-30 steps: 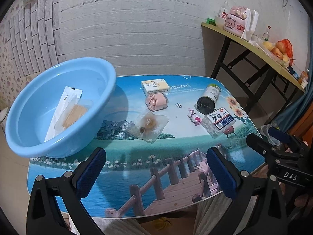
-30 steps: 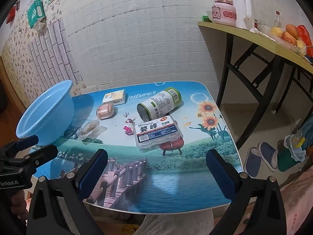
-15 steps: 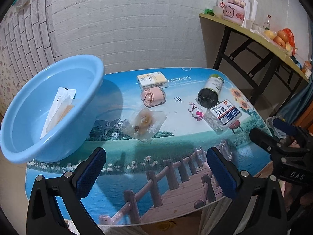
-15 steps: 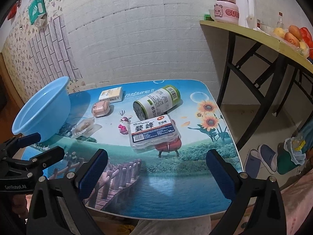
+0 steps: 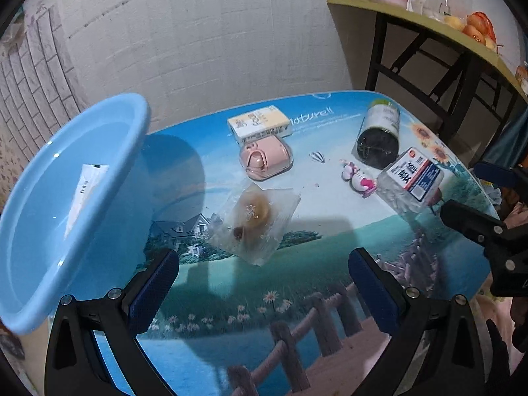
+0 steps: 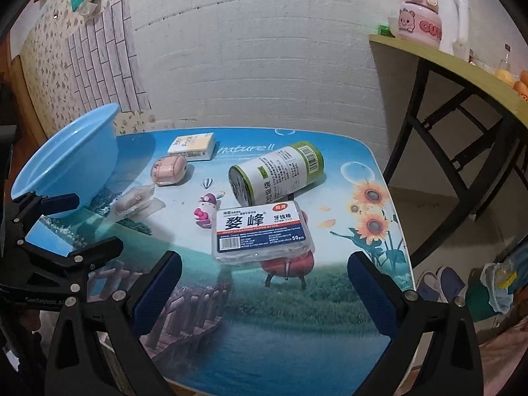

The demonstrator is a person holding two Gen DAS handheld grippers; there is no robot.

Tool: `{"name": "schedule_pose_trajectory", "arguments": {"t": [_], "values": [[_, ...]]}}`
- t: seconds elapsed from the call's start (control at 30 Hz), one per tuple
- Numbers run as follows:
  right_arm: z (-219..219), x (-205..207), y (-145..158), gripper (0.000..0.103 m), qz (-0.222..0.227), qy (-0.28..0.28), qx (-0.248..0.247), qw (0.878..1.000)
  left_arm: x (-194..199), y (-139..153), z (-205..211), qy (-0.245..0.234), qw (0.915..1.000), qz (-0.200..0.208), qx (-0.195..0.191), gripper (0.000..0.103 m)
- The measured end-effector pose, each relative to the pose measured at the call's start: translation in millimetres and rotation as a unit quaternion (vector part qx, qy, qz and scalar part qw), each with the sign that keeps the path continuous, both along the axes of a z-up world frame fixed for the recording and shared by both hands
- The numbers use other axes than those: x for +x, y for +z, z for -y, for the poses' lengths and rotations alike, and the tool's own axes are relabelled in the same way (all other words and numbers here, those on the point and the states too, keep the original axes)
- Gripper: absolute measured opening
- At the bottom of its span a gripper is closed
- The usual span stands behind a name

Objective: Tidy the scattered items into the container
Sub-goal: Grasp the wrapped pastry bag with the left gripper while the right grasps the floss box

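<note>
Hovering wide open and empty, the left gripper (image 5: 264, 285) lines up on the clear snack packet (image 5: 255, 219) beside the blue basin (image 5: 99, 151); the right gripper (image 6: 264, 287), equally wide, faces the floss box (image 6: 260, 231). 6 items lie scattered on the table (image 6: 297, 313), 1 sachet (image 5: 84, 194) already inside.

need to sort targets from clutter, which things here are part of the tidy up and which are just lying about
Part of the job:
blue basin
clear pastry packet
pink case
yellow box
green-labelled roll
floss pick box
pink toy figure
sachet, already in the basin

Just lying about:
pink kettle and fruit on the side shelf
slippers on the floor
</note>
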State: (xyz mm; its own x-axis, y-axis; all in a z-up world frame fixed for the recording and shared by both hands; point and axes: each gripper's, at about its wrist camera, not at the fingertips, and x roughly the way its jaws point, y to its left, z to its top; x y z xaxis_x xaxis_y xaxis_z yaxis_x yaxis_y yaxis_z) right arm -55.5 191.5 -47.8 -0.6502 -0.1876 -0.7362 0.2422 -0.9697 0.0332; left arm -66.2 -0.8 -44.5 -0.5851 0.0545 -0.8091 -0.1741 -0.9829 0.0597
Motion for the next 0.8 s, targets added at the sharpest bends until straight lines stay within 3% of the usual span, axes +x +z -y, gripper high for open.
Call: {"name": "schedule_pose_trajectory", "arguments": {"t": [0.47,0.6,0.67,0.8], "values": [[5,-31,-20,0.101,0.025,0.033,0.003,0.999,-29,-19,-11,-0.033,0.9993,0.017,-0.001,0.103],[8,-40,-26,0.101,0.032,0.035,0.01,0.999,-37,-21,-8,-0.039,0.9986,0.027,0.023,0.103],[9,-43,-27,0.101,0.035,0.037,0.012,0.999,-39,-22,-6,-0.044,0.9979,0.029,0.037,0.097],[11,-48,-30,0.101,0.039,0.037,0.017,0.998,-44,-24,-7,-0.051,0.9978,0.028,0.033,0.096]]}}
